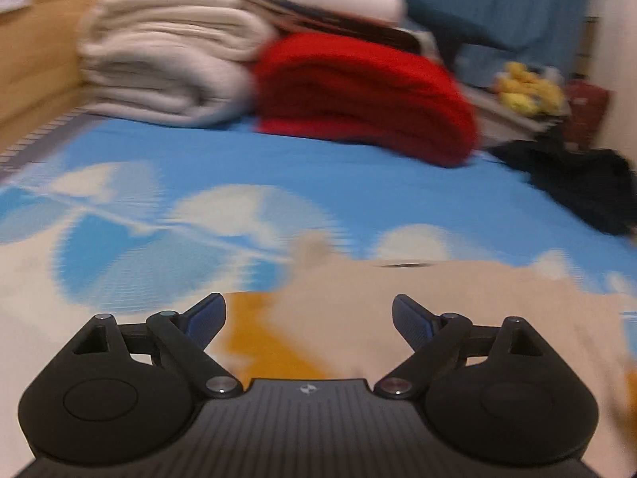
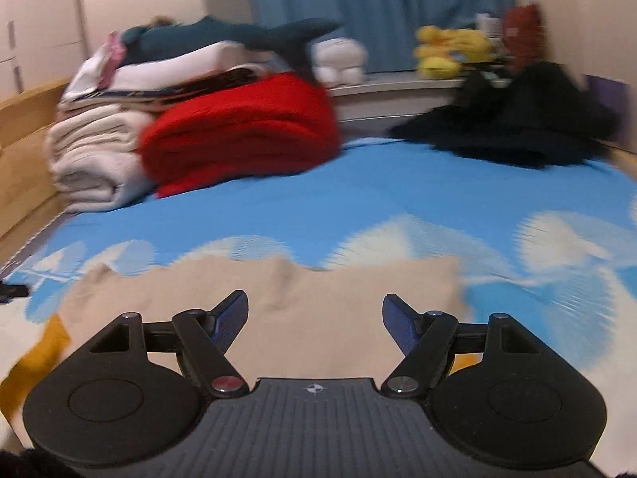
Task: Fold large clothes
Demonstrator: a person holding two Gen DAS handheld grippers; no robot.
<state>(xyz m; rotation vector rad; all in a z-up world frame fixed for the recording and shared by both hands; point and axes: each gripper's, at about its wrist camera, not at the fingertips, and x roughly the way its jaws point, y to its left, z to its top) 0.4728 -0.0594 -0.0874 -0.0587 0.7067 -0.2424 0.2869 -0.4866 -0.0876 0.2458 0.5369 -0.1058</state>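
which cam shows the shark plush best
The right wrist view: the shark plush lies in full atop the folded stack behind the red blanket. The left wrist view shows at most a blurred dark teal shape there.

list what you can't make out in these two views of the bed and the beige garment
- Beige garment: near part hidden behind the right tool in the right wrist view; its type is unclear.
- Orange patch: motion-blurred in the left wrist view, partly behind the left tool.
- Black clothes: cut by the edge.

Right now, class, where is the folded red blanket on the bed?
In both wrist views the red blanket lies at the far left of the bed, leaning against the cream blanket stack, with the dark clothes pile off to its right.
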